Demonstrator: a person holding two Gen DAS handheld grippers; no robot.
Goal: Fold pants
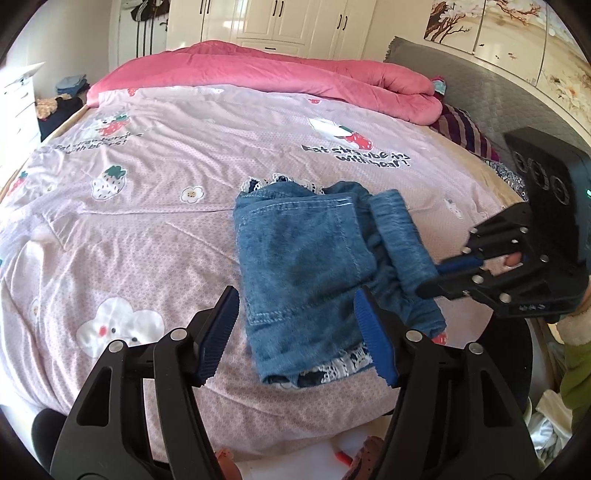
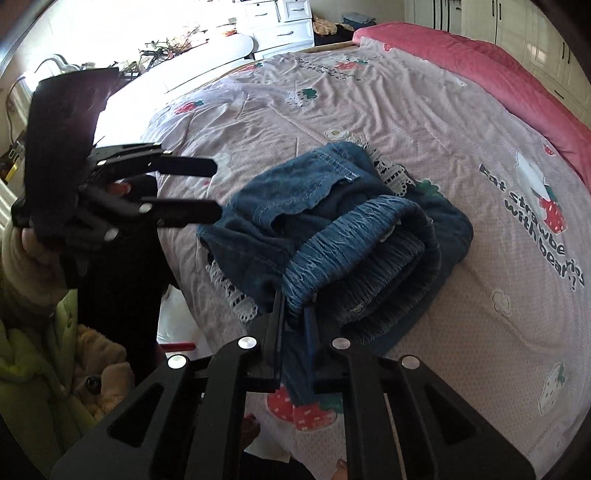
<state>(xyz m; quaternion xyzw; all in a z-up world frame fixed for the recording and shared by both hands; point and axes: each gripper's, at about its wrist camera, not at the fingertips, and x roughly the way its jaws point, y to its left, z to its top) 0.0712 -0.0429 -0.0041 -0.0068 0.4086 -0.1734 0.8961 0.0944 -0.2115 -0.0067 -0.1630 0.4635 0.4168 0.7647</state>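
Observation:
Blue denim pants [image 1: 299, 258] with white lace trim lie folded into a bundle on the pink strawberry-print bedsheet [image 1: 147, 206]. In the left wrist view my left gripper [image 1: 295, 295] stands open just in front of the bundle's near edge, and its blue pads [image 1: 218, 332] press on nothing. My right gripper [image 1: 430, 278] comes in from the right, shut on the gathered elastic waistband [image 1: 402, 240]. In the right wrist view the right gripper [image 2: 293, 306] pinches that waistband [image 2: 354, 236], lifted a little off the pants [image 2: 280, 206]. The left gripper [image 2: 214, 189] hovers open at the bundle's left.
A rolled pink quilt [image 1: 280, 70] lies across the far side of the bed. A grey headboard [image 1: 461, 81] and striped pillow [image 1: 465, 133] are at the right. White drawers [image 2: 284, 22] and a clothes pile [image 1: 62, 99] stand beyond the bed. A green sleeve [image 2: 33, 354] is at the near edge.

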